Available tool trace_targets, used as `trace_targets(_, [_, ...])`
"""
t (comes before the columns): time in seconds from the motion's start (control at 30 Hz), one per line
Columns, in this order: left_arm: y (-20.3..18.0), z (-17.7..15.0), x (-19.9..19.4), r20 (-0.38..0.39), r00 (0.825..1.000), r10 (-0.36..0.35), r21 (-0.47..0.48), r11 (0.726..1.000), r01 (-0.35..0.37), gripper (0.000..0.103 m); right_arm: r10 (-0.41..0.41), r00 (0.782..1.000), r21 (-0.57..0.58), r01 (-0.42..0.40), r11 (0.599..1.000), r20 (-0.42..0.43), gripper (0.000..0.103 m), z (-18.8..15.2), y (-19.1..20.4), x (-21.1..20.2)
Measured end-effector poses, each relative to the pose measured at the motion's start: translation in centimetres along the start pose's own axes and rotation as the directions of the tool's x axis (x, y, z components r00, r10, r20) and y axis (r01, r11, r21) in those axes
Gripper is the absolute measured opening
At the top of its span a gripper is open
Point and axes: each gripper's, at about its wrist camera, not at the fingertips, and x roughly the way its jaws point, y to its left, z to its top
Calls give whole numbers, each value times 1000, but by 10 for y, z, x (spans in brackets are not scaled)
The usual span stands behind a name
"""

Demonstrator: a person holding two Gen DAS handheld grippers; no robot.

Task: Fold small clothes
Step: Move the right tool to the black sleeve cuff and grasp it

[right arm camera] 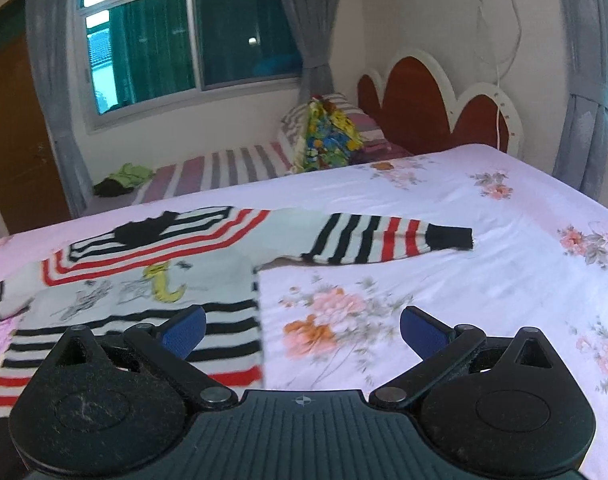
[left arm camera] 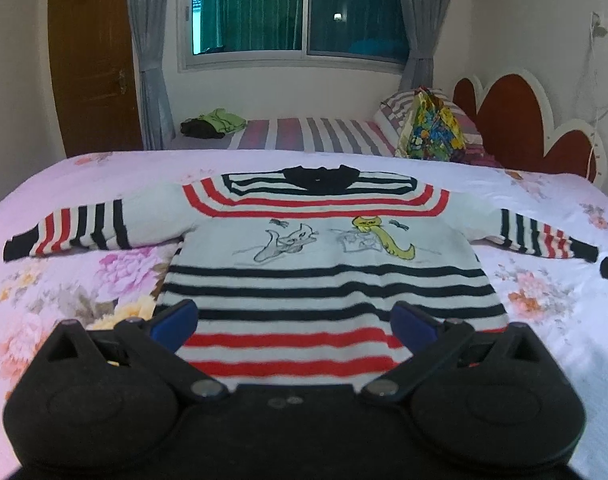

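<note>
Striped sweater [left arm camera: 327,248] lies flat, face up, on the bed [left arm camera: 64,280] with the floral sheet, both sleeves spread out to the sides, black collar at the far end. Its hem is hidden behind the left tool [left arm camera: 294,322] body in the left wrist view; in the right wrist view the sweater [right arm camera: 152,276] is cut off at the left frame edge and motion-blurred, so the cat drawings on the chest are hard to read. Far sleeve cuff near the right frame edge of the left view is partly cut off, and a small dark shape just past it cannot be identified.

Left tool: jaws wide apart, holding nothing, blue pads [left arm camera: 176,326] over the lower stripes of the sweater; contact with fabric cannot be told.

Right tool [right arm camera: 302,330]: jaws wide apart, empty, positioned at the sweater's side edge, one pad [right arm camera: 186,330] over the stripes, the other over bare sheet.

Beyond the sweater: second bed with striped cover [left arm camera: 311,134], green clothes [left arm camera: 220,120] on it, colourful bag [left arm camera: 431,128], red headboard [left arm camera: 515,116], window [left arm camera: 296,8].
</note>
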Motion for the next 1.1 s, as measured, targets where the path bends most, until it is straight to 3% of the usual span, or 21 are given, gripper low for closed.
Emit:
trace_targets(0.3, [-15,32,60,-40,998,53,-41,998,-55,102,-29,999,55,31,998,-40,103,27,-46,81])
trace_targets(0.6, [-28,40,108,-103,989,109,-38,993,-113,101,-82,994,110,89,990,-70,103,37,-91,153])
trace_targets(1.07, [-49,38,149,-157,976,149,25,989,-147,102,-145,986,237,162,958,-85,103,28,-156,214])
trace_targets(1.1, [-51,38,151,-160,976,151,28,989,-148,102,-148,985,235,164,958,-85,97,27,-157,217])
